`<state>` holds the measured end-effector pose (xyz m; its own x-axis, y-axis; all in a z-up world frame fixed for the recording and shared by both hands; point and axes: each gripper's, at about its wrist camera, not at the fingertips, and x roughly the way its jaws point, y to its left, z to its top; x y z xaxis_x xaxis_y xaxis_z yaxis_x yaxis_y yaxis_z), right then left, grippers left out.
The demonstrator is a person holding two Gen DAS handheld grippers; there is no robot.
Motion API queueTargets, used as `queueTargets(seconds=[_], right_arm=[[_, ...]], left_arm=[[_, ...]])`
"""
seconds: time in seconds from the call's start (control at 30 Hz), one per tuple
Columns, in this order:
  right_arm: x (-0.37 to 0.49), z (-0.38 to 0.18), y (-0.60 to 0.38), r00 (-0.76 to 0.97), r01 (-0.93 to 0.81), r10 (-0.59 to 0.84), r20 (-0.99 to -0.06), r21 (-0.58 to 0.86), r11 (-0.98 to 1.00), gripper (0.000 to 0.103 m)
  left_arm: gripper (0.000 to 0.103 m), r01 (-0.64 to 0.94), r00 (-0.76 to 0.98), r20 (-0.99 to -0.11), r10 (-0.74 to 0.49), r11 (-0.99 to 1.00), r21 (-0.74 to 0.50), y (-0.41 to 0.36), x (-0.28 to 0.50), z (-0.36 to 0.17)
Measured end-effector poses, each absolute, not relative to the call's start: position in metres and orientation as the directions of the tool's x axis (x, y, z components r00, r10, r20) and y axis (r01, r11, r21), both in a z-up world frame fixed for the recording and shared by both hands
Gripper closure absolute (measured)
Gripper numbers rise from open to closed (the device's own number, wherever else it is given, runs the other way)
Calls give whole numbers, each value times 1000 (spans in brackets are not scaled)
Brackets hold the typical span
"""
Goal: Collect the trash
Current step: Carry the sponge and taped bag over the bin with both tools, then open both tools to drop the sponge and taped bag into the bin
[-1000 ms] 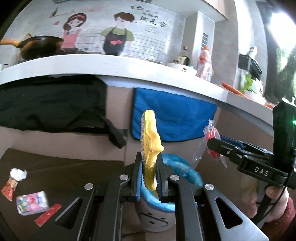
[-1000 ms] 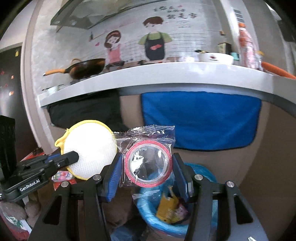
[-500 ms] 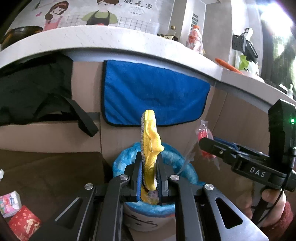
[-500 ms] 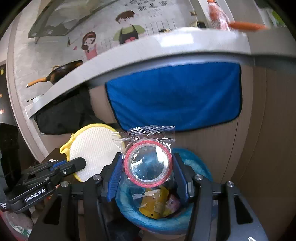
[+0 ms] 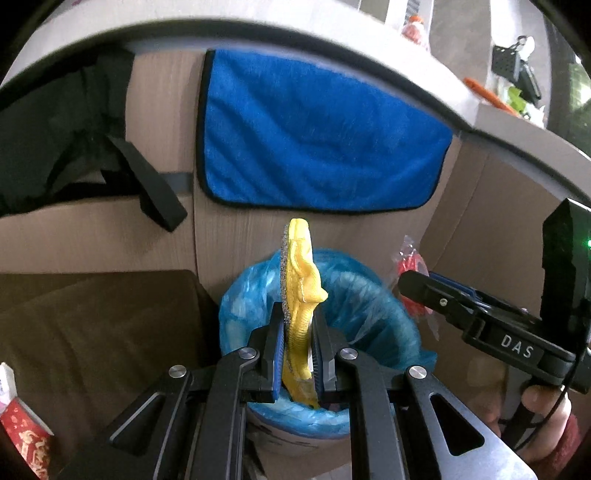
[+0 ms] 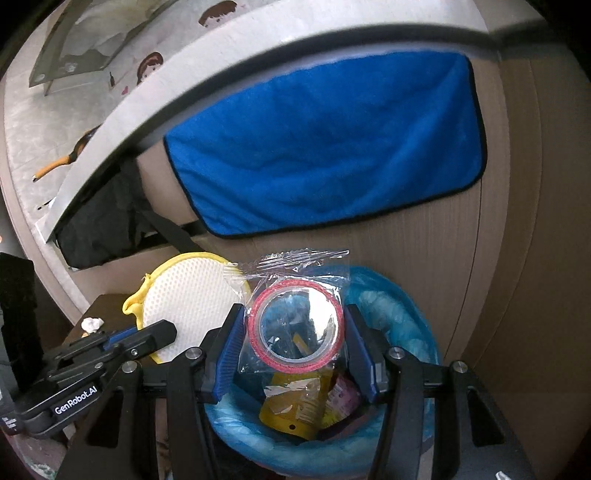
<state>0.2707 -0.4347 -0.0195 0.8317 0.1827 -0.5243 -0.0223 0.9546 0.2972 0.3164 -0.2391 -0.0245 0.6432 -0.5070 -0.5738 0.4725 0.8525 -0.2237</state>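
Two claws are showing: left claw [image 5: 299,354] and right claw [image 6: 295,354]. One yellow scouring pad [image 5: 300,295], one bagged red tape roll [image 6: 294,325], one blue-lined bin [image 6: 399,306], one blue towel [image 5: 314,136] and one counter [image 5: 258,33] are showing.

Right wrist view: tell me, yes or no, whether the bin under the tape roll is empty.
No: the blue-lined bin below the bagged tape roll already holds a yellow packet and a pink wrapper.
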Motion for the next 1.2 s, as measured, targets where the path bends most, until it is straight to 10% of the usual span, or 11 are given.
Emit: queueTargets(seconds=[0.7, 0.83, 1.2], right_arm=[[295, -74, -445, 769, 19, 193, -610, 323, 946, 52], [296, -75, -444, 763, 32, 176, -622, 308, 951, 47], [270, -42, -425, 795, 51, 98, -599, 227, 973, 45]], left_arm=[[87, 437, 592, -646, -481, 866, -243, -256, 353, -62], [36, 454, 543, -641, -543, 832, -320, -249, 357, -63], [36, 396, 649, -553, -524, 852, -342, -184, 328, -19]])
